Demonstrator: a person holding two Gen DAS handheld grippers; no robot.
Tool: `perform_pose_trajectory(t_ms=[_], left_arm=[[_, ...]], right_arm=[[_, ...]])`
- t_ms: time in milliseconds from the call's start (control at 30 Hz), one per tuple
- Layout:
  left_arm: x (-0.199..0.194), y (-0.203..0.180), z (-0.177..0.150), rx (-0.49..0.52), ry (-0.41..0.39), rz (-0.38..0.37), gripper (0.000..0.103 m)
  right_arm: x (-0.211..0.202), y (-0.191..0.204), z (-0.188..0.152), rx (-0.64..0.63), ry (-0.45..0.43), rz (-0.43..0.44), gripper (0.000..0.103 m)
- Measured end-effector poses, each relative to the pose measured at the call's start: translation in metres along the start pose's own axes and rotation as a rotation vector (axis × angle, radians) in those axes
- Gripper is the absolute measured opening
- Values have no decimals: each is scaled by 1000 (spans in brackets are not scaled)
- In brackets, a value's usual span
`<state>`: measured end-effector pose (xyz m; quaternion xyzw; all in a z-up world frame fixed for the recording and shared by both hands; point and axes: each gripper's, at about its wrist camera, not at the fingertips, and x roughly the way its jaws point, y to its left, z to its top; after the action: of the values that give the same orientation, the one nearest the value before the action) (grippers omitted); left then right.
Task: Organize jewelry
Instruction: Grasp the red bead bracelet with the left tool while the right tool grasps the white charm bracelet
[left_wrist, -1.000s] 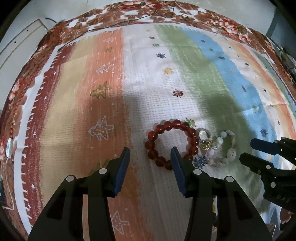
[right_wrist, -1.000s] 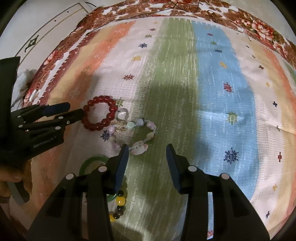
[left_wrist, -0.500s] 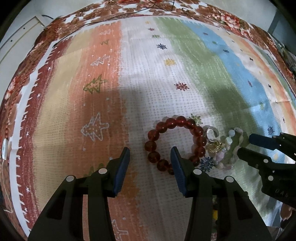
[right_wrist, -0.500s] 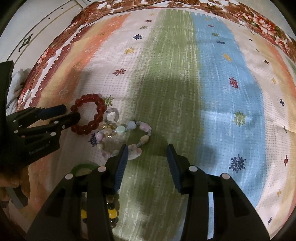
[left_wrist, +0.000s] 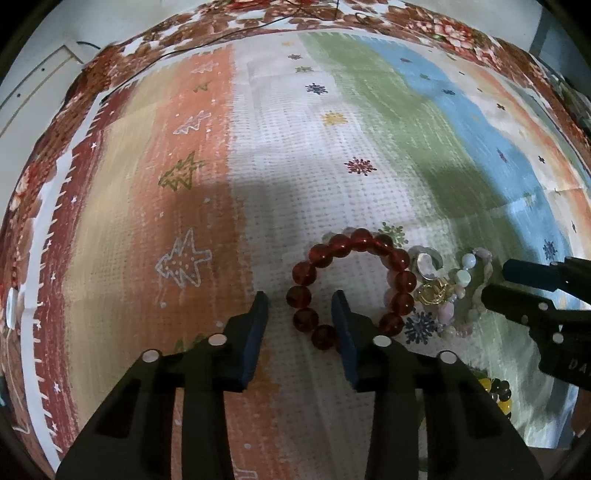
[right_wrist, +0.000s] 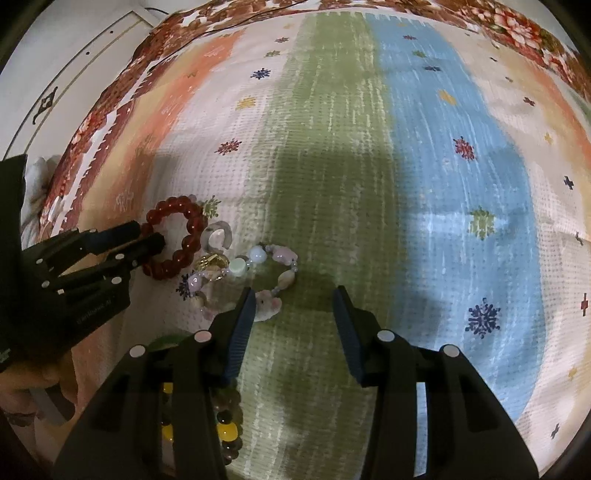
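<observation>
A red bead bracelet (left_wrist: 354, 284) lies flat on the striped cloth; it also shows in the right wrist view (right_wrist: 177, 236). My left gripper (left_wrist: 300, 306) is open, and its jaws straddle the bracelet's near-left beads. To the right lie a clear open ring (left_wrist: 426, 260), a small gold piece (left_wrist: 432, 291) and a pastel bead bracelet (right_wrist: 255, 280). My right gripper (right_wrist: 293, 299) is open and empty, its left finger beside the pastel bracelet's pink charm (right_wrist: 267, 308). It shows at the right edge of the left wrist view (left_wrist: 517, 284).
A yellow and dark bead bracelet (right_wrist: 225, 424) and a green bangle (right_wrist: 164, 341) lie near the cloth's front edge, partly hidden under my right gripper. The striped cloth (right_wrist: 424, 147) stretches far and right. A pale cabinet (right_wrist: 55, 74) stands beyond its left edge.
My left gripper has moved forward so its jaws now straddle the red bracelet's near beads. My right gripper has drifted forward toward the pastel bracelet. The jewelry has not moved.
</observation>
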<state>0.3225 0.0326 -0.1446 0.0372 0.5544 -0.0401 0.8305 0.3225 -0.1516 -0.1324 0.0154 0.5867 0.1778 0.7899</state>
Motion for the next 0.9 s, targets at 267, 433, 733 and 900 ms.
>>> perform_pose_trajectory(t_ms=[267,433,733,900], left_arm=[[0,-3,-1,17,1,1,14],[0,-3,-1,20,1,4,13],[0,-5,-3,33,-4,17,13],[0,-4,-2,29,1,4,13]], right_arm=[[-1,-6,0,35,1,11,34],[-2,-12,2,89,3,44,35],[0,-18,10,143,10,89,42],[2,-9,9,72,18,30,37]])
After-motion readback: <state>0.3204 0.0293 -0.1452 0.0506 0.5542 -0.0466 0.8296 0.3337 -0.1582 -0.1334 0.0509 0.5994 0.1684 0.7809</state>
